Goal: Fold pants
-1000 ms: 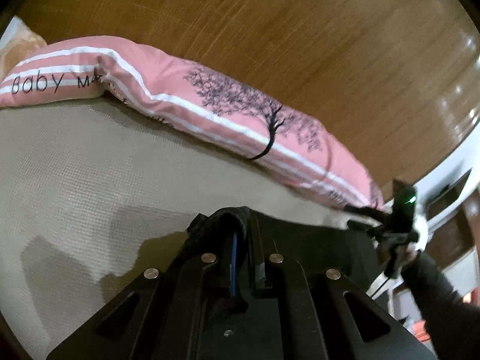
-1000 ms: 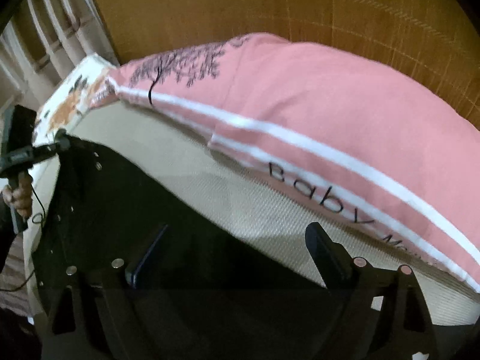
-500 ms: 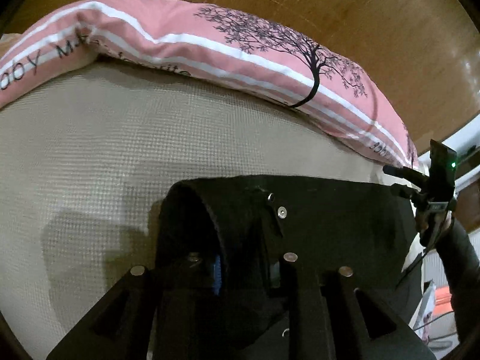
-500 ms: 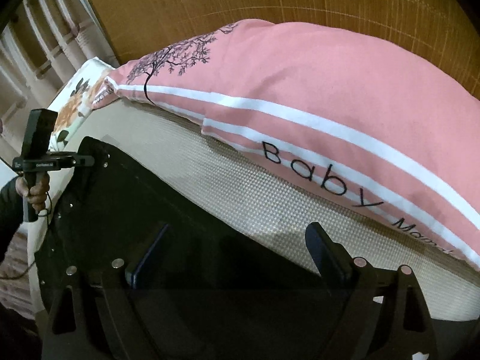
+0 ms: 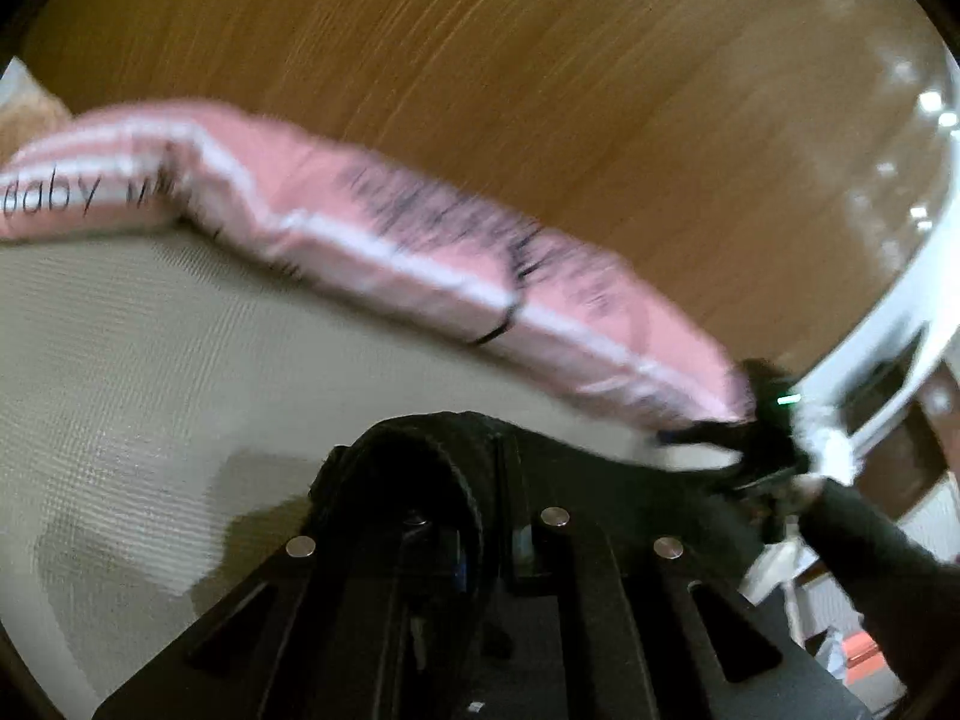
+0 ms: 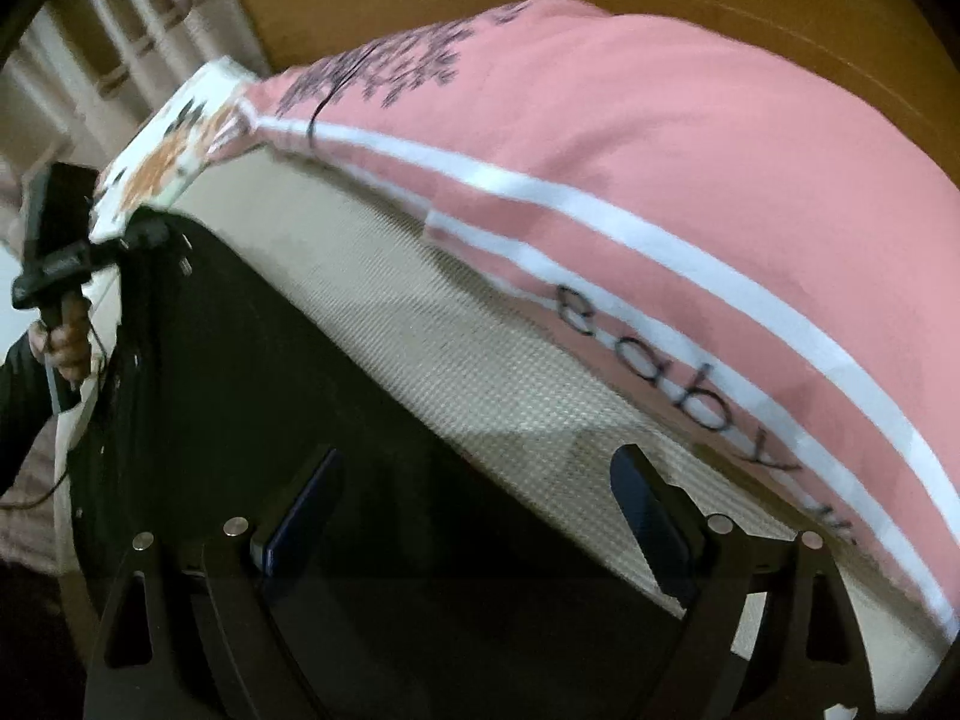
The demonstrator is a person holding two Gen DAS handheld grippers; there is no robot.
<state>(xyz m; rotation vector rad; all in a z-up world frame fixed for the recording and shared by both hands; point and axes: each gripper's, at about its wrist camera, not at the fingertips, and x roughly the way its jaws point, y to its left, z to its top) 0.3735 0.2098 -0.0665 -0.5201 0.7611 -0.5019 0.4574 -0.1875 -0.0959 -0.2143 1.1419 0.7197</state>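
Your left gripper (image 5: 480,540) is clamped on a bunched edge of the black pants (image 5: 432,468), its 2 fingers nearly together with the dark cloth rising in a loop between and over them. Your right gripper (image 6: 474,510) stands wide apart, 2 blue-padded fingers (image 6: 300,510) spread over the pants (image 6: 252,372), which lie flat beneath; whether the pads touch the cloth cannot be told. The pants stretch across the beige woven mattress (image 6: 480,360) from one gripper to the other, near the bed's edge. A pink pillow (image 6: 660,138) (striped white, printed with a black tree and "Baby") lies along the wooden headboard (image 5: 540,90), just beyond the garment. The left view is blurred; in it the right gripper (image 5: 762,432) shows at the far right.
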